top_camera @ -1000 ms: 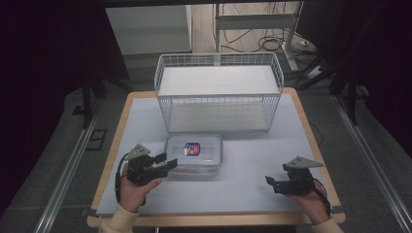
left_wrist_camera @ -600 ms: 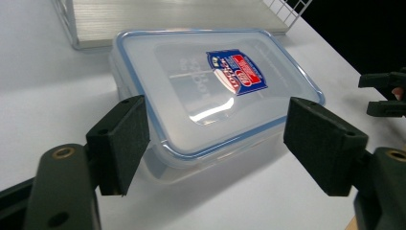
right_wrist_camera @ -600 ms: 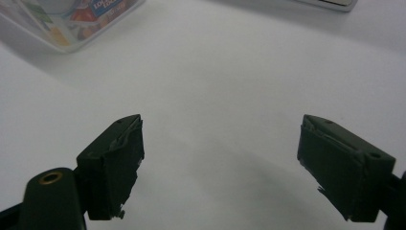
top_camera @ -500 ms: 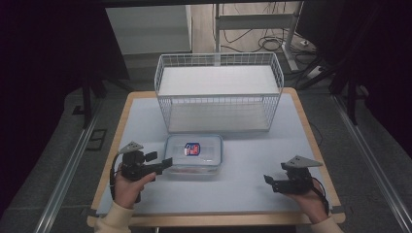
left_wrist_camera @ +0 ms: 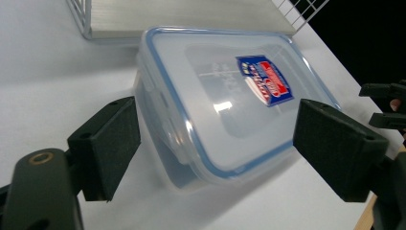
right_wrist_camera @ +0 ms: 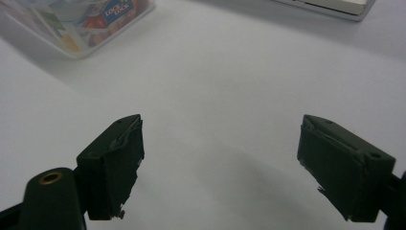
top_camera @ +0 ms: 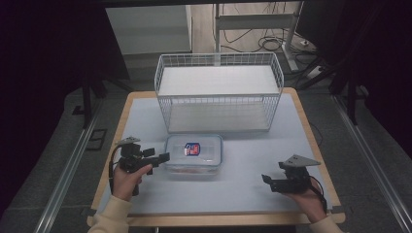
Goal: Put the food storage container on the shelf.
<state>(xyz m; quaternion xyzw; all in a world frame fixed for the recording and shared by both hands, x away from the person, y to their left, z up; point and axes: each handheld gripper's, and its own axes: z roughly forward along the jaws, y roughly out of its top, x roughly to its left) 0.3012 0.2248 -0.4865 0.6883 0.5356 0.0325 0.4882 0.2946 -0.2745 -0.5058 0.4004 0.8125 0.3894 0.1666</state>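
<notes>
A clear plastic food container [top_camera: 194,151] with a blue-rimmed lid and a red and blue label lies flat on the white table, in front of the wire basket. My left gripper [top_camera: 160,158] is at its left end. In the left gripper view the container [left_wrist_camera: 225,110] has its near corner between the jaws of my left gripper [left_wrist_camera: 215,148]. Those jaws have just been opening, and the pads [left_wrist_camera: 107,143] stand off its sides. My right gripper [top_camera: 268,181] rests low at the front right, open. In its own view my right gripper [right_wrist_camera: 220,163] has bare table between its jaws.
A white wire basket [top_camera: 218,92] with a pale floor stands at the back middle of the table [top_camera: 301,141]. The table's wooden front edge runs just before both hands. Cables lie on the floor beyond the table.
My left gripper has drawn back to the left from the container's end and its jaws have spread wider. The container and the right gripper have stayed where they were.
</notes>
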